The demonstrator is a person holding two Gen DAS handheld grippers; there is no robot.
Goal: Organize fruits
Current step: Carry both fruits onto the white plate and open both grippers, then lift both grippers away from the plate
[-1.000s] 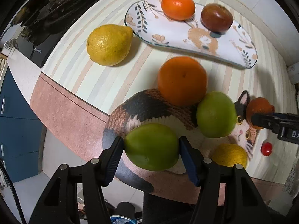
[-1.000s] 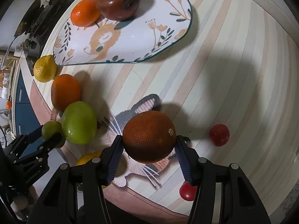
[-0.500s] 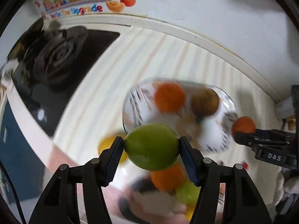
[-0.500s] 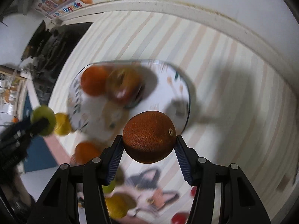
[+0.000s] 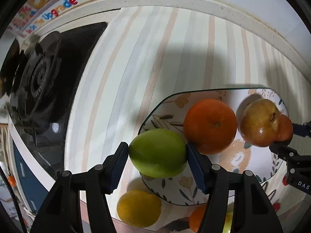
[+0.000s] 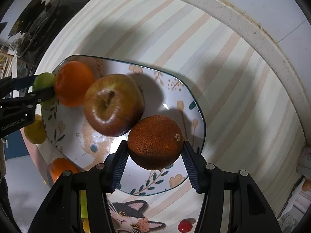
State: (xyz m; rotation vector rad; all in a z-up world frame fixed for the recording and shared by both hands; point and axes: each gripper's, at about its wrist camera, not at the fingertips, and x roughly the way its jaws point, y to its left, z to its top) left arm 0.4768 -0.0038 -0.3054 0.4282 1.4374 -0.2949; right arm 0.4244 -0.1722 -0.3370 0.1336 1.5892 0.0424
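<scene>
Both claws are at the placing step: each carries a fruit over the oblong floral plate [image 6: 194,104], and the job appears about midway, since several fruits lie off the plate. The left claw [image 5: 157,157] is closed firmly on a green fruit [image 5: 157,153], its two pads pressed to the fruit's sides, held at the plate's 9 o'clock rim beside the orange [image 5: 210,126] already resting there. The right claw [image 6: 155,154] grips a dark brown-orange citrus [image 6: 155,142] in the same way, poised over the plate's 4 o'clock part, just beside the red-yellow apple [image 6: 113,104]; whether it touches the apple cannot be told. Both claws point forward and downward at the striped worktop [image 5: 136,58], one from each end of the plate. The next move probably calls for lowering each fruit onto bare plate surface and easing the pads apart gently, as round fruit may roll or nudge its neighbours. A lemon [image 5: 139,207] waits on the worktop at 6 o'clock of the left claw.
</scene>
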